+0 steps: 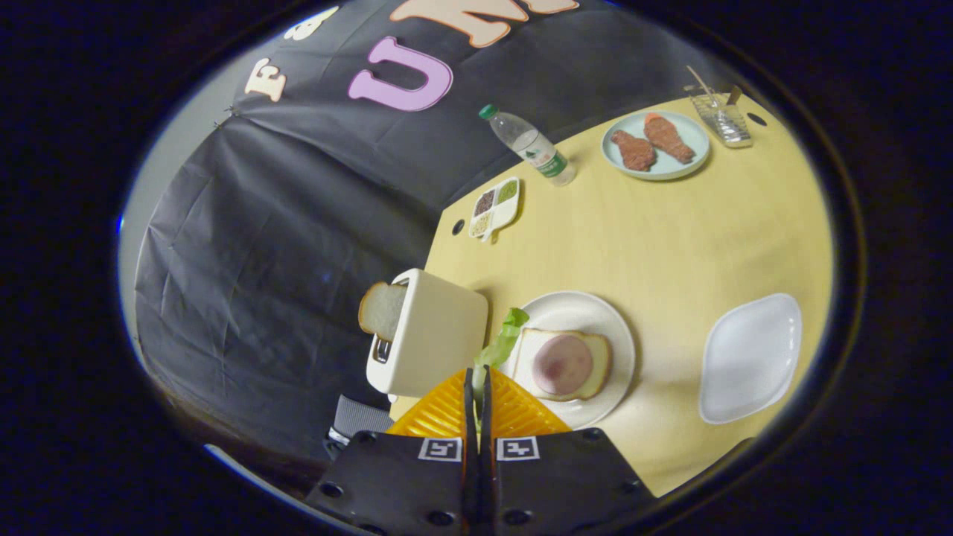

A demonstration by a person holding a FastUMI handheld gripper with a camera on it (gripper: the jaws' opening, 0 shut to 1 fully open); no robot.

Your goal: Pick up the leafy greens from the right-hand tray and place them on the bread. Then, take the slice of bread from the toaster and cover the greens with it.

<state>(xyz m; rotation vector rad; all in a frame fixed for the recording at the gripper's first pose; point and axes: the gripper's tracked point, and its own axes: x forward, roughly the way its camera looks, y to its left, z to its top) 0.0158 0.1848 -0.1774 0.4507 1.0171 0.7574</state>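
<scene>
Closest to the lens, the gripper (476,387) has its two orange fingers (439,409) drawn nearly together, and the stem of the leafy greens (500,348) is pinched between their tips; the jaws are narrow and holding the leaf. The greens hang out ahead of the fingers, their frilled end reaching toward the near rim of the round white plate (595,309), beside the white toaster (432,342).

On that plate lies a slice of bread (599,359) with a pink round of ham (562,365) on top. A second slice of bread (382,309) stands up out of the toaster's slot. The right-hand tray (750,359), well apart on the yellow surface (655,231), now looks bare, so the pick seems done and the placing is the step in hand.

To do it well, I judge the leaf should be carried over the middle of the ham, not just over the plate's rim, and lowered until it drapes on the ham before the jaws part. The leaf is limp and light, so it may cling to a finger or slide off the slice; opening slowly and lifting straight up should help. Keeping clear of the toaster on the way matters too, since it stands just beside the path.
</scene>
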